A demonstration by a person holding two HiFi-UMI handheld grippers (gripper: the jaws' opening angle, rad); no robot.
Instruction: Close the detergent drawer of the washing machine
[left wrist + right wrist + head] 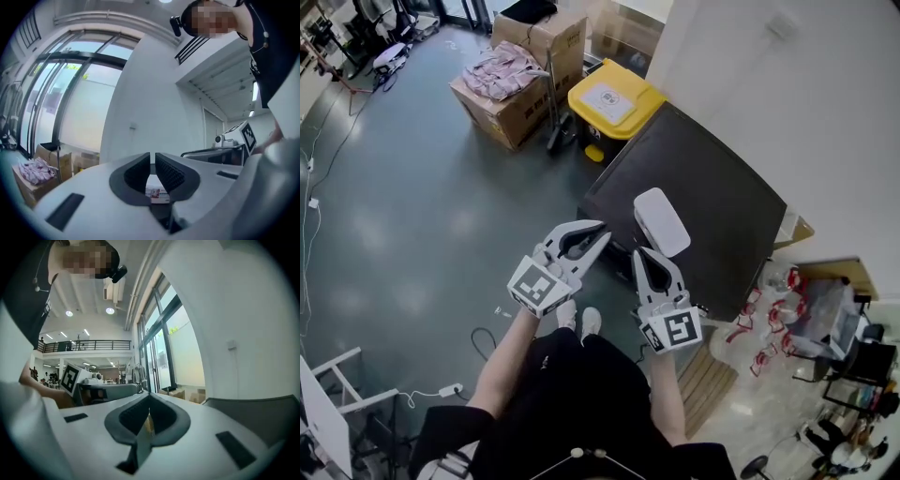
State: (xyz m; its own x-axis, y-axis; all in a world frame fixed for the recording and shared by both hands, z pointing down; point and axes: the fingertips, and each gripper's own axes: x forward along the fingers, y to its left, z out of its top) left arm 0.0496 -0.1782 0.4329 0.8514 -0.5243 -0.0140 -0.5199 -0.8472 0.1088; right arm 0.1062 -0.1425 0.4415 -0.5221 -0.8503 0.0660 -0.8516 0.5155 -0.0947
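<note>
Below us, at the front edge of the dark grey flat-topped washing machine [712, 187], we hold two white plastic grippers. Our left gripper [602, 231] keeps a narrow gap between its jaws with nothing in it. Our right gripper [643, 252] is pressed closed and empty. The white rounded detergent drawer [661, 221] sits just past their tips. We cannot tell whether it is pushed home, and the machine's front is hidden.

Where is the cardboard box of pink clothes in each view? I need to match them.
Head view: cardboard box upper left of centre, beside the yellow bin.
Left gripper view: lower left edge, below the windows.
Right gripper view: not identifiable; only small boxes by the windows.
Shared landmark: the white wall.
</note>
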